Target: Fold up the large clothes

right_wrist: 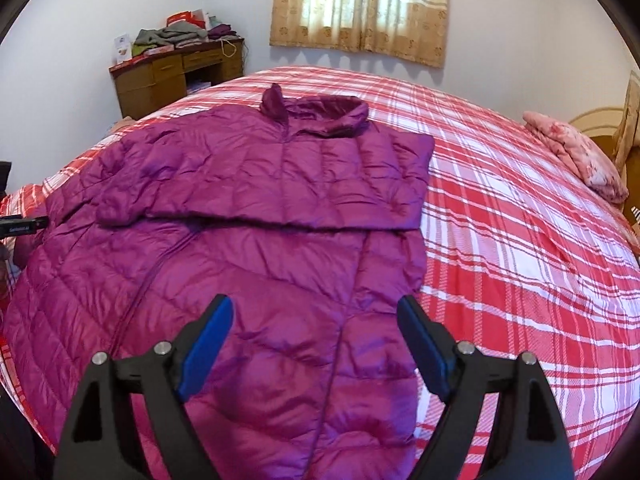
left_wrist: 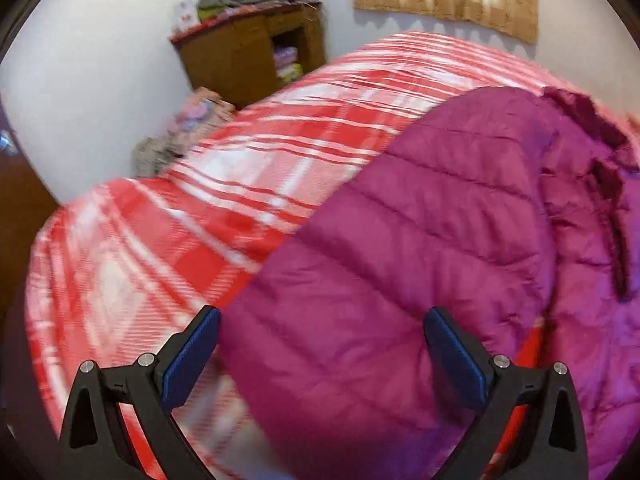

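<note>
Purple coat (right_wrist: 248,216) on plaid bed (right_wrist: 520,240); pink pillow (right_wrist: 576,156) well apart.

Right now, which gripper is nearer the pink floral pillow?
Right. The right gripper is over the hem of the purple puffer jacket, pillow across the bed to its right; the left gripper is at the jacket's left edge, farther off.

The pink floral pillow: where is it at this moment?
In the right wrist view, the pink floral pillow lies at the far right edge of the red plaid bedspread, beside the wooden headboard, well apart from the purple puffer coat.
</note>
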### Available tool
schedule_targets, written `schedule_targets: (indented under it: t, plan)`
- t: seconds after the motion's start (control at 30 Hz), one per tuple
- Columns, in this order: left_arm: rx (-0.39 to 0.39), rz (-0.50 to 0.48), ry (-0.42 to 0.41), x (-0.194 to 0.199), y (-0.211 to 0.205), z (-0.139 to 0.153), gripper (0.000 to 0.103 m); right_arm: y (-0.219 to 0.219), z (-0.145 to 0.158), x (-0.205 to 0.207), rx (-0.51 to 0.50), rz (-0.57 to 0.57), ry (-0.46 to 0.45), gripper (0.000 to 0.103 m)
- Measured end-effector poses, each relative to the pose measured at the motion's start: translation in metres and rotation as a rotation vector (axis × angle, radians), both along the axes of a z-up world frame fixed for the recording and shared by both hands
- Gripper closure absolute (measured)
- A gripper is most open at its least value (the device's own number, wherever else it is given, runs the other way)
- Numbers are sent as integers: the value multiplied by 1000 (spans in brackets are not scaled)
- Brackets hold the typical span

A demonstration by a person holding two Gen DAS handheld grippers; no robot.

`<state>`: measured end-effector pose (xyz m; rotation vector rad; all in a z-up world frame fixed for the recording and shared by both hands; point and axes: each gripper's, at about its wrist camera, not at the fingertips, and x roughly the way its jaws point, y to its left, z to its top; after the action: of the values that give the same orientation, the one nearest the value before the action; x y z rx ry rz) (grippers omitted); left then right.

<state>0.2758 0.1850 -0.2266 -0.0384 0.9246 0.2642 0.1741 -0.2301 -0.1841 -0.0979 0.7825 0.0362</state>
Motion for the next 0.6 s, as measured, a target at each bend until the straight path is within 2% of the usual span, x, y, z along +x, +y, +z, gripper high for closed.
schedule_targets:
  t: [0.03,0.07,0.1,0.13,0.2,0.23,0.33,0.43,0.53,0.6]
  plan:
    - [-7,-8,-5,2,-2,-1,15,1,1,-2,1,1,-6,17]
    - [-3,-19,-18,3,-5,0,32,2,2,-3,3,1,-12,17]
    - [7,-33,-30,5,-8,3,44,2,3,-4,5,1,-17,17]
    - [19,-48,-35,7,-12,8,72,2,4,-5,6,-2,-22,17]
    - [40,-52,-50,8,-14,19,85,1,4,-7,12,-9,-30,17]
    - [57,-43,-67,9,-12,26,86,-1,4,-7,14,-14,-31,17]
    - [171,-11,-193,4,-13,68,87,-5,5,-9,9,-31,-40,17]
    - [230,-2,-263,7,-19,99,88,-16,6,-7,12,-63,-47,17]
    - [318,-63,-338,13,-49,126,88,-29,5,-3,11,-105,-43,17]
    - [329,-107,-372,14,-72,140,88,-39,6,-1,21,-133,-45,17]
